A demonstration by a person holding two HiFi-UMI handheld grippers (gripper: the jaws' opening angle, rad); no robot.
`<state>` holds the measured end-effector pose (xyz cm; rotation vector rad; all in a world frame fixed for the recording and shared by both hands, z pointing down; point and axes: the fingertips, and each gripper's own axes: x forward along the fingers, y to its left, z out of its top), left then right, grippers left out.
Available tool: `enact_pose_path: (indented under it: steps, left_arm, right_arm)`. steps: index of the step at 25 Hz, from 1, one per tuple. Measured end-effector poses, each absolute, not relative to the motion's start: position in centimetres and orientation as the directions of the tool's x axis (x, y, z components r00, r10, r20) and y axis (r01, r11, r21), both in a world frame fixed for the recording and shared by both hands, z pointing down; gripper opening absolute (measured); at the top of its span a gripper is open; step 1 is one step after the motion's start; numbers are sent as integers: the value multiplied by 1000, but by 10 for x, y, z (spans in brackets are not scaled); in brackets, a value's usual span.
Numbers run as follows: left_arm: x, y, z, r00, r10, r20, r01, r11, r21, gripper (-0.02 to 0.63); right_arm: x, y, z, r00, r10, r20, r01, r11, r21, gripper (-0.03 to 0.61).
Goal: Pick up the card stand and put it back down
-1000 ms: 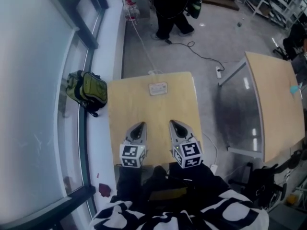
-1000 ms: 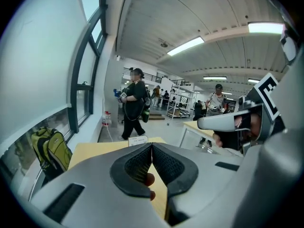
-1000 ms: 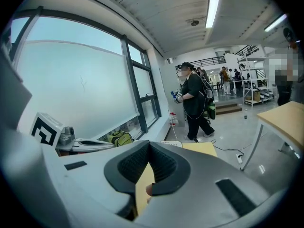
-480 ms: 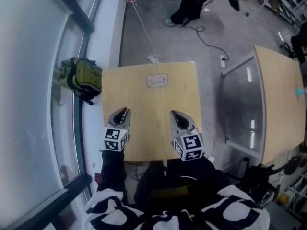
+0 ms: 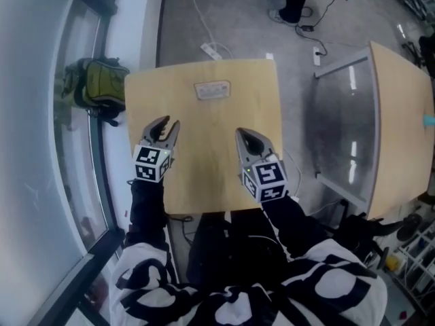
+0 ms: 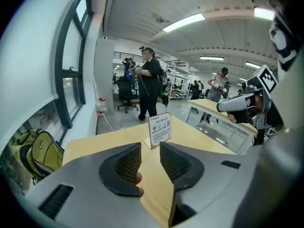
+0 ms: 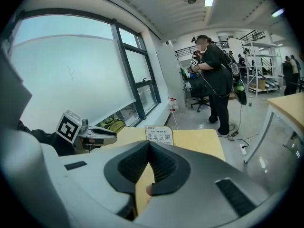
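The card stand (image 5: 212,89) is a small white sign standing upright near the far edge of the wooden table (image 5: 204,175). It also shows ahead of the jaws as the card stand (image 6: 160,129) and the card stand (image 7: 159,135). My left gripper (image 5: 163,129) hovers over the table's left side, well short of the stand. Its jaws are opening, with a narrow gap and nothing between them (image 6: 150,147). My right gripper (image 5: 246,138) is over the table's right half, also short of the stand. Its jaws are shut on nothing (image 7: 148,144).
A green backpack (image 5: 95,87) lies on the window ledge left of the table. A second wooden table (image 5: 401,114) stands to the right across a strip of grey floor. A power strip (image 5: 209,49) and cable lie beyond the table. A person (image 7: 216,80) stands farther off.
My left gripper has shifted left and forward, and its jaws have parted from shut. The right gripper has stayed shut and barely moved. The head view has tilted, bringing the table closer.
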<state>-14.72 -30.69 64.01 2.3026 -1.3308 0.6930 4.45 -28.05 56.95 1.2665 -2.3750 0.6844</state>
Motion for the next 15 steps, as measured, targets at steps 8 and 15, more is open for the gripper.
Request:
enact_pose_path:
  steps: [8,15]
  left_arm:
    - [-122,-339,669,512,-614,601,-809,-580,96,277]
    - [-94,-376,676,599,-569,564,-731,-676,94,351]
  right_arm:
    - [62,-307,598,-517,-652,554,-851,464,-247,21]
    - [61,-317,614,-524,-637,566,-844,479,-242,21]
